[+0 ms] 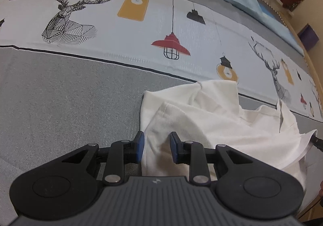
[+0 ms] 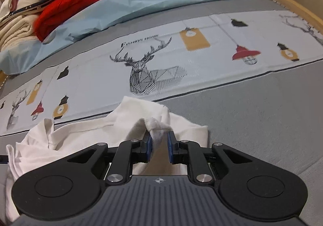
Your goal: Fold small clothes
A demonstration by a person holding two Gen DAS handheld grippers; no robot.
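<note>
The right gripper [image 2: 159,145] is sitting closest to its camera, and its two blue pads are pressing from both sides on a bunched ridge of the white garment [image 2: 129,125], so I judge that it is clamped on the cloth; the fabric is rising in a small peak just in front of the pads, which suggests the edge is being pinched so that it can be lifted or pulled. The left gripper [image 1: 157,146] is reaching over the other side of the same white garment [image 1: 212,116], with its jaws standing apart: the left pad is lying at the outer edge of the cloth and the right pad is lying on top of it, so a strip of fabric is between them but it is not squeezed. It looks as if this gripper is being placed around the hem in order to take a second hold, because a fold needs two held points. The garment itself is lying crumpled, not yet flat, on the grey part of the bed cover [image 1: 60,104], just below the pale band printed with deer and lamps [image 1: 171,44]. Behind, a light blue quilt [image 2: 121,9] and a pile of other clothes [image 2: 76,1] are resting well apart from the work.
</note>
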